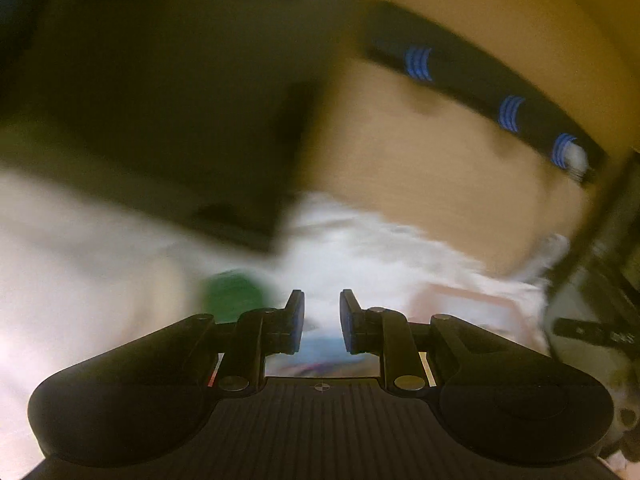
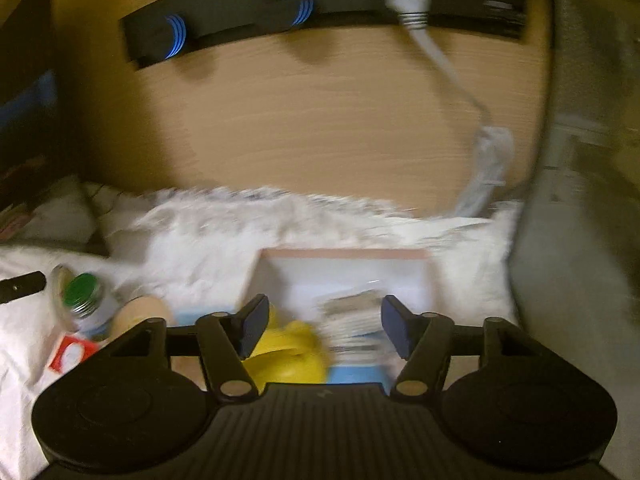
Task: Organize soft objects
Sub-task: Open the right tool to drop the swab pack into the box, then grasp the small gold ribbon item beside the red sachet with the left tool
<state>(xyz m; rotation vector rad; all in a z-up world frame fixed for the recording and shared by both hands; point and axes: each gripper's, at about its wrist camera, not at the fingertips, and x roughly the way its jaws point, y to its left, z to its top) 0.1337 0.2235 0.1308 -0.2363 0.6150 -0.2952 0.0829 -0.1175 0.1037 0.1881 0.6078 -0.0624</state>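
Both views are blurred by motion. A white furry cushion (image 2: 224, 232) lies against a wooden panel and also shows in the left wrist view (image 1: 360, 248). A yellow soft toy (image 2: 288, 352) lies just in front of my right gripper (image 2: 324, 328), whose jaws stand wide apart with nothing between them. Beside the toy is a striped grey and white soft thing (image 2: 352, 320) on a blue item. A pink-rimmed white box (image 2: 344, 268) sits behind them. My left gripper (image 1: 322, 320) has a narrow gap between its jaws and holds nothing.
A jar with a green lid (image 2: 82, 292) stands at the left, also blurred in the left wrist view (image 1: 232, 292). A black power strip (image 2: 320, 12) with a white plug and cable (image 2: 440, 60) is on the wooden panel (image 2: 320, 120). A dark box (image 1: 160, 120) looms left.
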